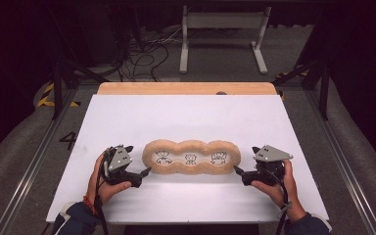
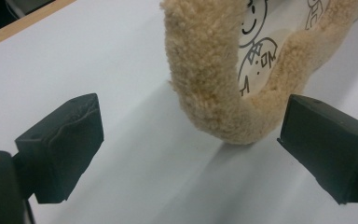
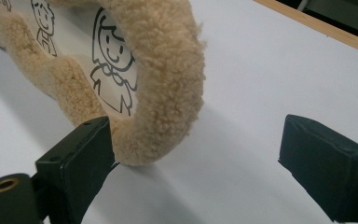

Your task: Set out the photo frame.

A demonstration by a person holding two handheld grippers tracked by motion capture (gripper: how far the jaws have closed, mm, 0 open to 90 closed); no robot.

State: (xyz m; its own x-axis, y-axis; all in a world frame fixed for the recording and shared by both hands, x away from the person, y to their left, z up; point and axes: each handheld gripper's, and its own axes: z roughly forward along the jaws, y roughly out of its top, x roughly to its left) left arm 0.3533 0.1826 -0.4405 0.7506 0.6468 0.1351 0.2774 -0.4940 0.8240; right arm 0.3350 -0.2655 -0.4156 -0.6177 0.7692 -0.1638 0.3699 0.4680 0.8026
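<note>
left claw (image 1: pixel 146 171) and right claw (image 1: pixel 236 170), each in a hand resting low on the white bench (image 1: pixel 127 117), point inward at opposite ends of the fleece-rimmed three-lobed pad (image 1: pixel 191 157), jaws spread, gripping nothing. pad lies mid-bench, printed with cartoon figures; no legible writing. grey metal stand (image 1: pixel 223 36) on the floor beyond.

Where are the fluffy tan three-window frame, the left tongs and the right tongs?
Fluffy tan three-window frame (image 1: pixel 192 145), high view, top rim above the middle window.
Left tongs (image 1: pixel 146 172), high view, between the jaw tips.
Right tongs (image 1: pixel 236 170), high view, between the jaw tips.
</note>
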